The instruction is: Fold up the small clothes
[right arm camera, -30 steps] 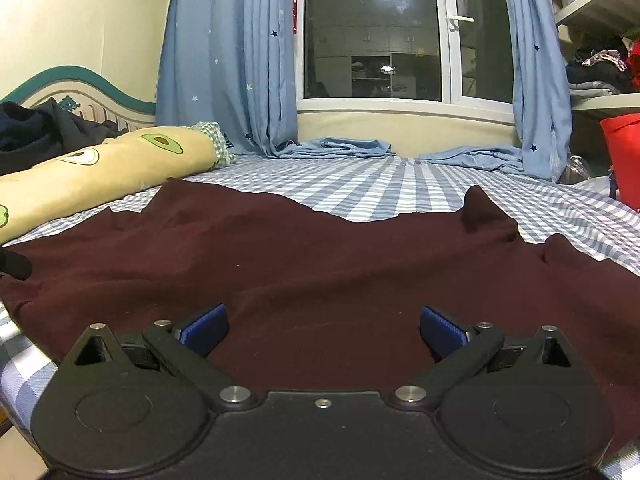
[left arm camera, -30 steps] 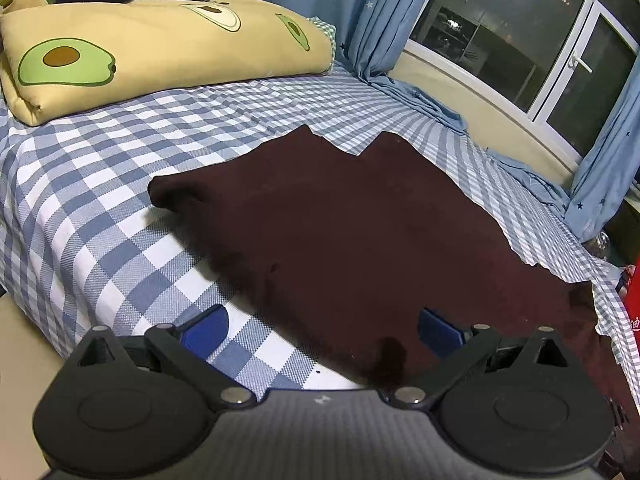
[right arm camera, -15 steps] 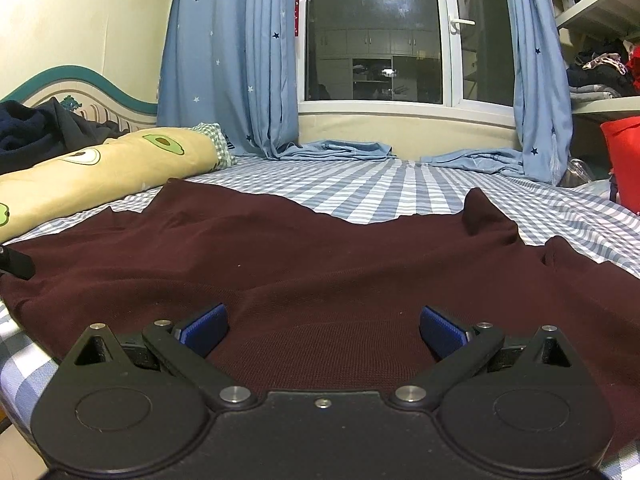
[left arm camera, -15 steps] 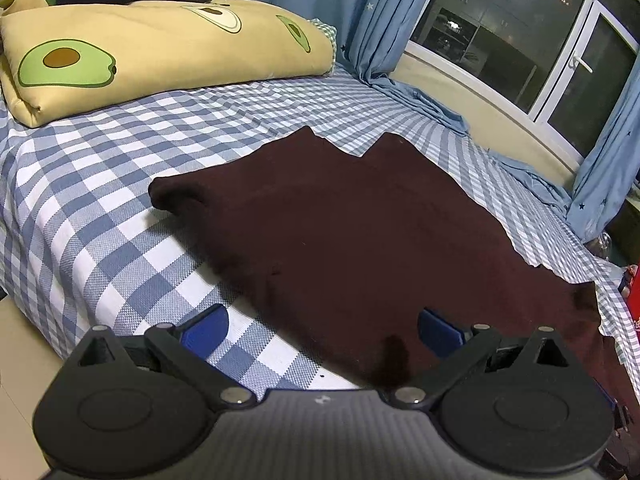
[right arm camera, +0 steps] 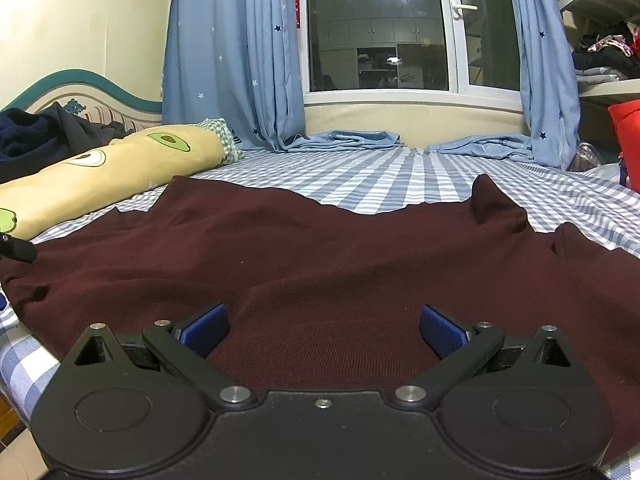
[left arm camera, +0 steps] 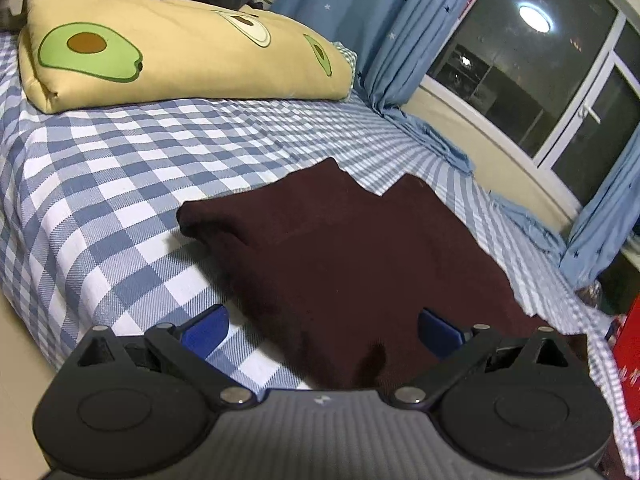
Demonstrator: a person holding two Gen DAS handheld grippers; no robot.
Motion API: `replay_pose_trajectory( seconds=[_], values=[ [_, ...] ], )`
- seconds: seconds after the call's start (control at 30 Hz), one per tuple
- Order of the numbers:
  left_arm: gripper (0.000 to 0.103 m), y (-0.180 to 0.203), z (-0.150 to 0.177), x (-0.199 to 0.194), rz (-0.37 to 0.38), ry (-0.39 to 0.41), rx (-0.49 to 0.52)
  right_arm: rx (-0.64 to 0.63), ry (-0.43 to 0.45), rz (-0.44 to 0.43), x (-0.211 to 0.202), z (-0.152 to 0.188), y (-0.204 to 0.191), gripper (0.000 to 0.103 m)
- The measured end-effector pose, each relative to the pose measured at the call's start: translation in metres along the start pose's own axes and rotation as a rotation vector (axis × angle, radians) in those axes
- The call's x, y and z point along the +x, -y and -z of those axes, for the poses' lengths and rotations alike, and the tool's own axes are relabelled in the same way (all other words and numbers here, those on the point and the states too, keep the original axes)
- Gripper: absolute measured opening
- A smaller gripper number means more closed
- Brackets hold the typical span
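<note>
A dark maroon garment (left arm camera: pixel 360 248) lies spread flat on the blue-and-white checked bed sheet (left arm camera: pixel 100 184). It also fills the right wrist view (right arm camera: pixel 320 260). My left gripper (left arm camera: pixel 322 330) is open and empty, hovering over the garment's near left edge, one blue pad (left arm camera: pixel 204 330) above the sheet. My right gripper (right arm camera: pixel 324 328) is open and empty, low over the garment's near hem. The left gripper's tip (right arm camera: pixel 16 249) shows at the far left of the right wrist view.
A yellow avocado-print pillow (left arm camera: pixel 172 56) lies at the head of the bed with dark clothes (right arm camera: pixel 36 140) on it. Blue star curtains (right arm camera: pixel 236 60) and a window (right arm camera: pixel 380 28) stand beyond. A red object (right arm camera: pixel 626 140) is at the right. The bed's edge (left arm camera: pixel 28 320) drops off at lower left.
The left gripper has drawn back and tilted slightly, so the garment sits further off in its view. The right gripper has barely moved. Both stay open.
</note>
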State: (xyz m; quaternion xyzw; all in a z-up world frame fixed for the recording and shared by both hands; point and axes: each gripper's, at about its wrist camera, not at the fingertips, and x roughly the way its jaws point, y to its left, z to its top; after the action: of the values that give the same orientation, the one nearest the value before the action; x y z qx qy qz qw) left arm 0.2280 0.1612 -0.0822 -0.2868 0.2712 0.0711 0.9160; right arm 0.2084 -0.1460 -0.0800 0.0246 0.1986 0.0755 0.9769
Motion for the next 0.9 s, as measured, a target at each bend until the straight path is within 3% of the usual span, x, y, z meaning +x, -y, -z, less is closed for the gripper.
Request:
replay_pose_trajectory(
  seconds=[0.07,0.23,0.4,0.5,0.8,0.9],
  values=[
    [0.098,-0.002,-0.002,0.002,0.002,0.003,-0.009,0.003,-0.002,-0.002,0.0,0.0,0.0,0.102],
    [0.072,-0.007,-0.007,0.003,-0.034,0.017,-0.039,0.003,-0.001,-0.002,0.0,0.0,0.0,0.102],
    [0.035,-0.013,-0.012,0.003,-0.082,0.03,-0.081,0.002,-0.002,-0.002,0.0,0.0,0.0,0.102],
    [0.024,-0.007,-0.015,0.0,-0.099,0.044,-0.055,0.002,0.0,-0.001,0.0,0.0,0.0,0.102],
    [0.014,0.058,-0.036,-0.027,-0.007,0.167,0.133,0.006,0.002,0.004,-0.001,0.0,0.001,0.102],
    [0.013,0.094,-0.041,-0.04,0.05,0.211,0.227,-0.04,-0.017,0.057,-0.003,-0.006,-0.005,0.102]
  ],
)
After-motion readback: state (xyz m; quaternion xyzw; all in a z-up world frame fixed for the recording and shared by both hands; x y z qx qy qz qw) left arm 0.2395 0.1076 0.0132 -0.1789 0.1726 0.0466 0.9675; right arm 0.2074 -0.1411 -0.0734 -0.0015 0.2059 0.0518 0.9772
